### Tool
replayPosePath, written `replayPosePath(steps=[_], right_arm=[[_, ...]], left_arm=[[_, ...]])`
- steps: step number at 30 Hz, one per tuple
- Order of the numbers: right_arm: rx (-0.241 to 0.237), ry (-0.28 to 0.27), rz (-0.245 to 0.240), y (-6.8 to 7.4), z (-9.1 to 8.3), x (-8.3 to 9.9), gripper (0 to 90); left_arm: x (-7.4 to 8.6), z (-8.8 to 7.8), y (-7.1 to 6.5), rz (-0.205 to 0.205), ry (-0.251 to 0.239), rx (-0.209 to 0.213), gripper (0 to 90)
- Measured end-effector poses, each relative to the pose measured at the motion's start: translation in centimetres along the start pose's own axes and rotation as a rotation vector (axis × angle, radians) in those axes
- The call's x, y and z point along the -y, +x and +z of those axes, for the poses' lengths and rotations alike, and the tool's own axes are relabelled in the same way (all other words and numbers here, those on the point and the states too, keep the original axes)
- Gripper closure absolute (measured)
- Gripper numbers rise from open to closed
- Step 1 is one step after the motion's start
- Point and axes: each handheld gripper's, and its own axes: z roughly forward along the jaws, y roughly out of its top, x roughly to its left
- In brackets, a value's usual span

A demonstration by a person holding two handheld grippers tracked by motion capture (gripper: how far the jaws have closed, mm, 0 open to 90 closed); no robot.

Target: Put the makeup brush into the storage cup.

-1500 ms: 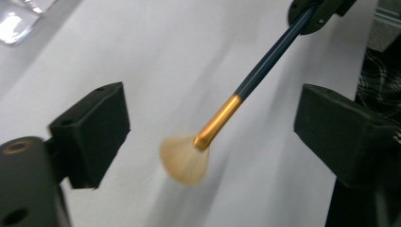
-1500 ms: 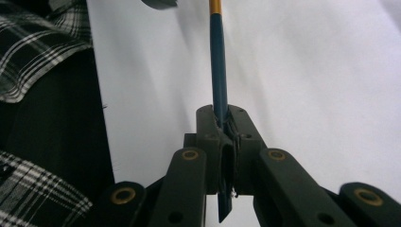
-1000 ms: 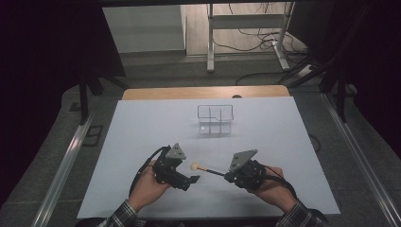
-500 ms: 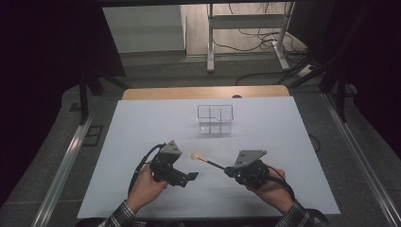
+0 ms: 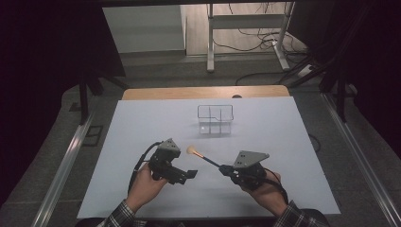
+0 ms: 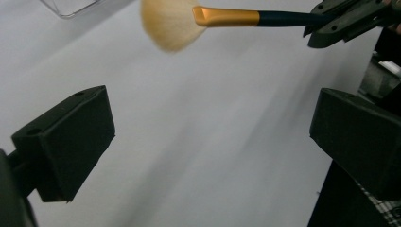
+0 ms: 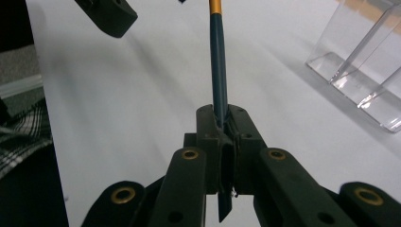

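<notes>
The right gripper (image 5: 226,168) was pinched on the dark handle of a makeup brush (image 5: 204,157), jaws pressed together around its rear end. In the high view the brush's long axis ran on a slant from that gripper up and to the left, its pale bristle head (image 5: 191,150) leading (gold ferrule just behind it) and raised off the white table (image 5: 283,132). The left gripper (image 5: 187,175) sat just beside the bristles, its jaws spread wide with nothing between them. A clear divided organizer (image 5: 215,119) stood farther back near the table's middle, well apart from the brush tip. Bare tabletop lay between brush and organizer, and to both sides toward the table's edges
</notes>
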Motion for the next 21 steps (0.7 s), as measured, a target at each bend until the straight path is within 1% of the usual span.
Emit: replayPosePath(steps=[2,3,4,5,10,13,15,18,21], right_arm=[[0.004,-0.018,0.008,0.1,0.1,0.0,85.5],[0.004,-0.018,0.008,0.1,0.1,0.0,85.5],[0.006,-0.026,0.014,0.1,0.1,0.0,85.4],[0.007,-0.038,0.024,0.2,0.1,0.0,85.4],[0.000,-0.055,0.036,0.4,0.3,0.1,85.5],[-0.002,-0.068,0.028,0.7,0.6,0.0,85.5],[-0.008,-0.069,0.028,0.8,0.6,-0.1,85.4],[-0.013,-0.073,0.017,1.1,0.9,-0.2,85.4],[-0.015,-0.082,0.013,1.3,1.0,-0.2,85.4]], left_arm=[[-0.1,-0.1,0.1,-0.019,-0.007,0.020,1.3],[-0.1,-0.1,0.2,-0.028,-0.010,0.030,1.3],[-0.1,-0.2,0.2,-0.032,-0.013,0.042,1.3],[-0.2,-0.2,0.2,-0.046,-0.021,0.055,1.3],[-0.3,-0.2,0.2,-0.049,-0.016,0.065,1.3],[-0.3,-0.2,0.3,-0.049,-0.021,0.087,1.3],[-0.3,-0.2,0.2,-0.052,-0.030,0.108,1.3],[-0.4,-0.3,0.3,-0.060,-0.048,0.145,1.5],[-0.4,-0.3,0.2,-0.062,-0.050,0.158,2.7]])
